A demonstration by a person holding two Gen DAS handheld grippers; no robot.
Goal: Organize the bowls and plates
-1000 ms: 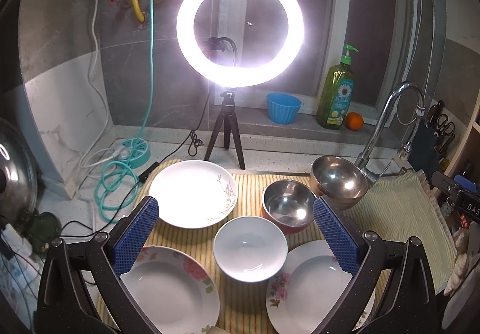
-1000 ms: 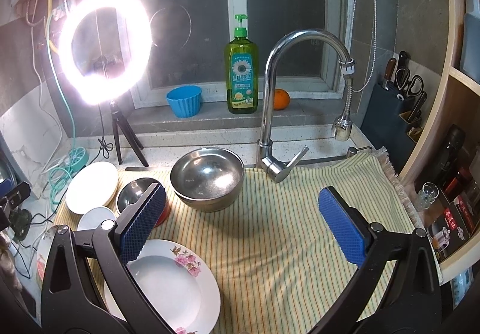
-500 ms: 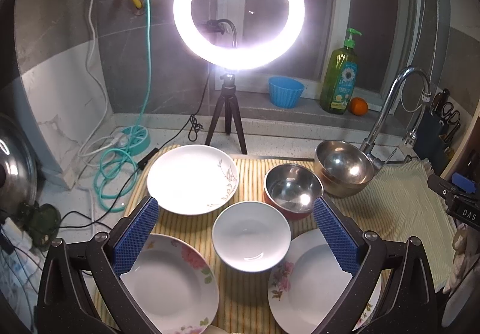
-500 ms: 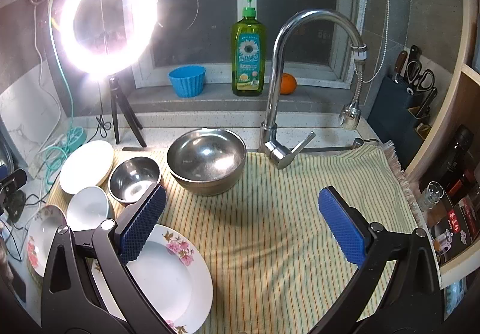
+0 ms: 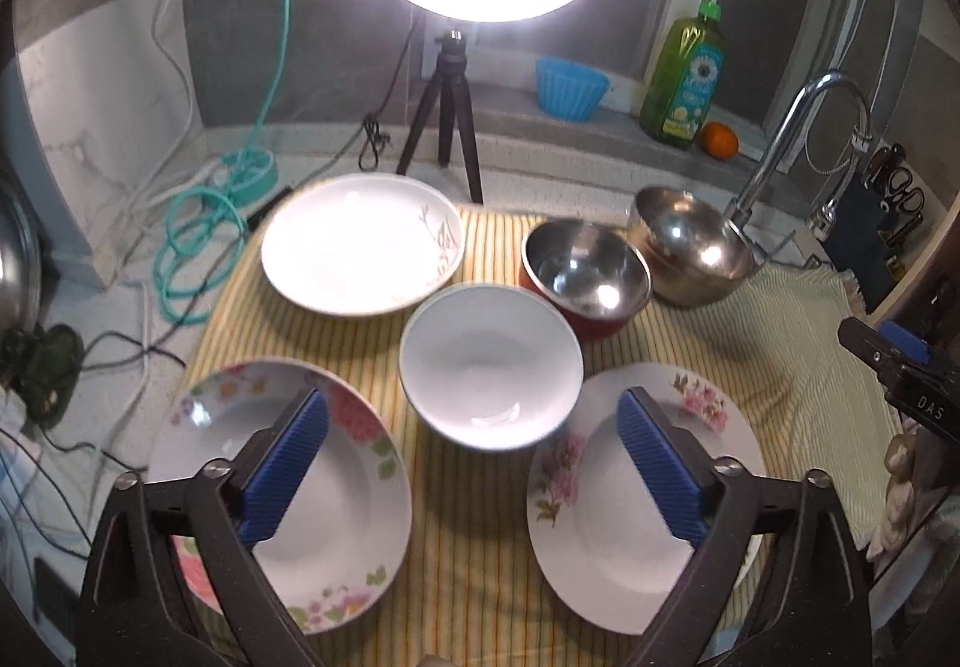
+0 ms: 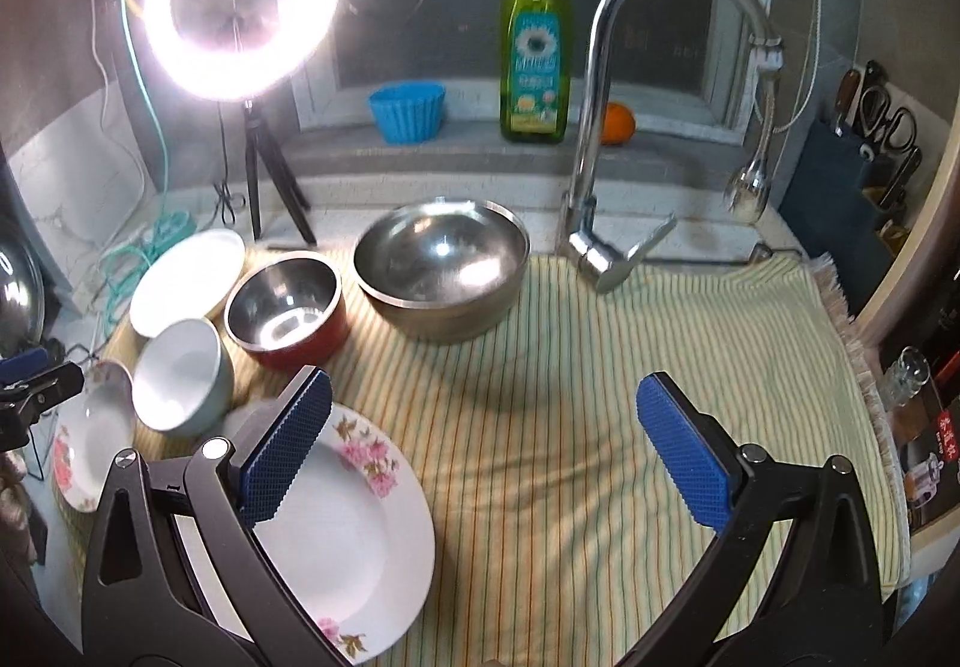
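On a striped cloth lie two floral plates, one at the left and one at the right, a plain white plate, a white bowl, a red-sided steel bowl and a large steel bowl. My left gripper is open and empty above the two floral plates, just short of the white bowl. My right gripper is open and empty above the cloth, its left finger over the right floral plate. The large steel bowl stands ahead of it.
A ring light on a tripod stands behind the plates. A faucet rises at the cloth's far edge. A soap bottle, a blue cup and an orange sit on the sill. Cables lie at the left, a knife block at the right.
Both grippers have tilted down and moved in over the dishes, which now sit higher and larger in view. Both stay open. No dish has moved.
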